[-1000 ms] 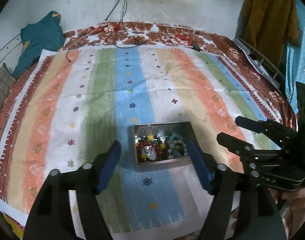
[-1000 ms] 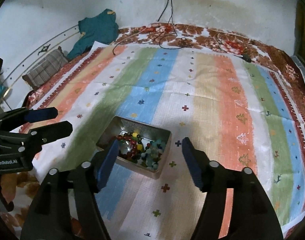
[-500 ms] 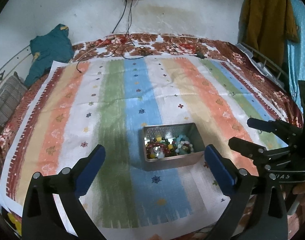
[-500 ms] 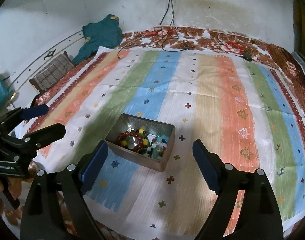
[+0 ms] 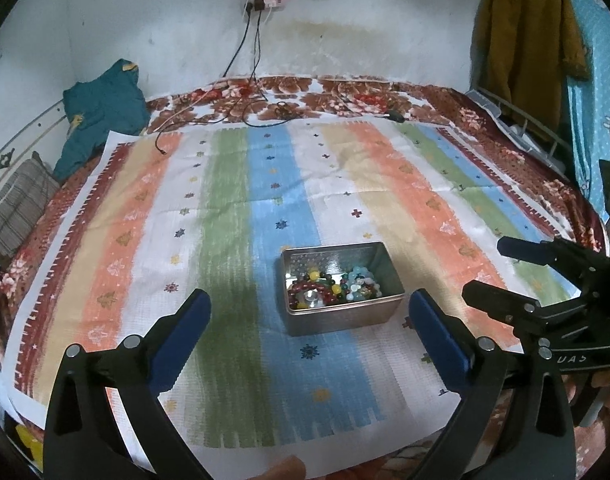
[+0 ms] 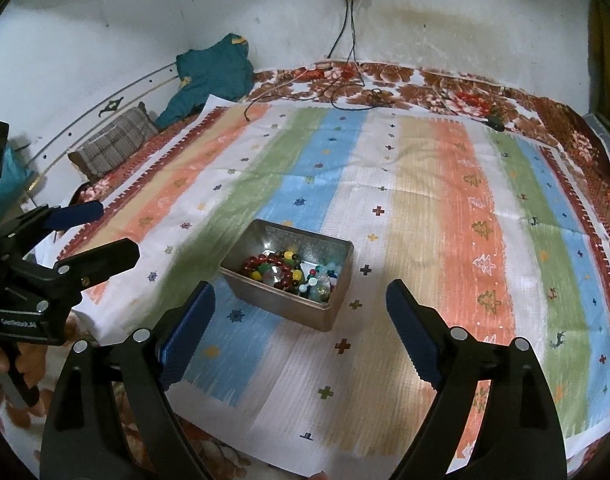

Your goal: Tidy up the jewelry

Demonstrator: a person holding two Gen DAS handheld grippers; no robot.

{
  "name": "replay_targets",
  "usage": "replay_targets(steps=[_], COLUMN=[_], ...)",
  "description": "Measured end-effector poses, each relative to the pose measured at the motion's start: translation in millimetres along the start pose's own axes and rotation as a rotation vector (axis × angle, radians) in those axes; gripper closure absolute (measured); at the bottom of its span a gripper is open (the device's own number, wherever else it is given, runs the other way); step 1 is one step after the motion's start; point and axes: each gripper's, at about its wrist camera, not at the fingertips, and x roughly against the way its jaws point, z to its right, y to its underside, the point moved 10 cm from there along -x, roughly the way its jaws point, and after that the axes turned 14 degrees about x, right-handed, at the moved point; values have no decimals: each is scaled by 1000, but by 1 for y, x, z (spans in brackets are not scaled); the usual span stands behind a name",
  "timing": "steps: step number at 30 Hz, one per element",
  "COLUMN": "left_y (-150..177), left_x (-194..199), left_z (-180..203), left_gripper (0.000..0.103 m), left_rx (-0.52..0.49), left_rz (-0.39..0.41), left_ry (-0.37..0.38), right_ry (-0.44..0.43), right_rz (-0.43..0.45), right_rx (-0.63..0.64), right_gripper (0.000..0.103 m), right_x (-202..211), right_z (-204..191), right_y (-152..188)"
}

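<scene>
A rectangular metal tin sits on a striped cloth spread over a bed. It holds a heap of bead jewelry: dark red, yellow, green and pale blue beads. The tin also shows in the right wrist view, with the beads inside. My left gripper is open and empty, pulled back on the near side of the tin. My right gripper is open and empty, also on the near side. Each gripper shows in the other's view, the right and the left.
A teal garment and a checked cushion lie at the bed's left end. Cables run from a wall socket onto the floral bedspread. A mustard garment hangs at the right. A metal bed rail curves along the left.
Both grippers have opened wider and pulled back and up from the tin. The tin and its beads have not moved.
</scene>
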Motion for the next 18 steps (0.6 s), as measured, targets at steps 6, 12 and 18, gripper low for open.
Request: replay_targets(steps=[6, 12, 18], left_y=[3, 0, 0], left_x=[4, 10, 11], left_z=[1, 4, 3], left_gripper=[6, 6, 6], left_rx=[-18, -37, -45], left_rz=[16, 56, 63], left_ry=[5, 10, 6], right_ry=[-18, -19, -28], right_rz=[8, 15, 20], right_rx=[8, 5, -2], right_gripper=[15, 15, 15], right_x=[4, 7, 9], right_z=[-4, -5, -5], right_y=[2, 4, 6])
